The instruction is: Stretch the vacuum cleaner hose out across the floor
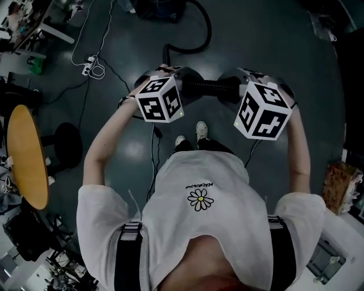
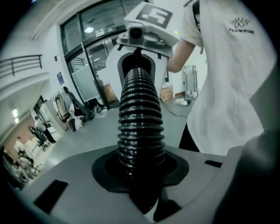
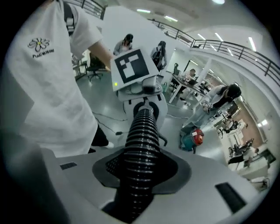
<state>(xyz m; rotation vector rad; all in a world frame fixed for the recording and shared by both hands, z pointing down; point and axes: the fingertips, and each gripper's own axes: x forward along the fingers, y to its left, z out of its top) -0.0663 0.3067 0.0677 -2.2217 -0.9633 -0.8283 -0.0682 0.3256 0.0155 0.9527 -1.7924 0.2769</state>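
The black ribbed vacuum hose [image 1: 208,86] runs level between my two grippers above the dark floor, and beyond them it loops up toward the vacuum cleaner body [image 1: 161,8] at the top edge. My left gripper [image 1: 183,85] is shut on the hose [image 2: 140,117], which passes through its dark pads [image 2: 109,168]. My right gripper [image 1: 241,88] is shut on the same hose [image 3: 141,139] a short stretch away. Each gripper view looks along the hose at the other gripper: the right one [image 2: 141,65] from the left, the left one [image 3: 142,103] from the right.
A round yellow table [image 1: 25,156] and a black stool [image 1: 68,142] stand at the left. A power strip with white cables [image 1: 91,68] lies on the floor at upper left. A brown box [image 1: 341,185] sits at the right edge. The person's shoes [image 1: 200,129] are below the hose.
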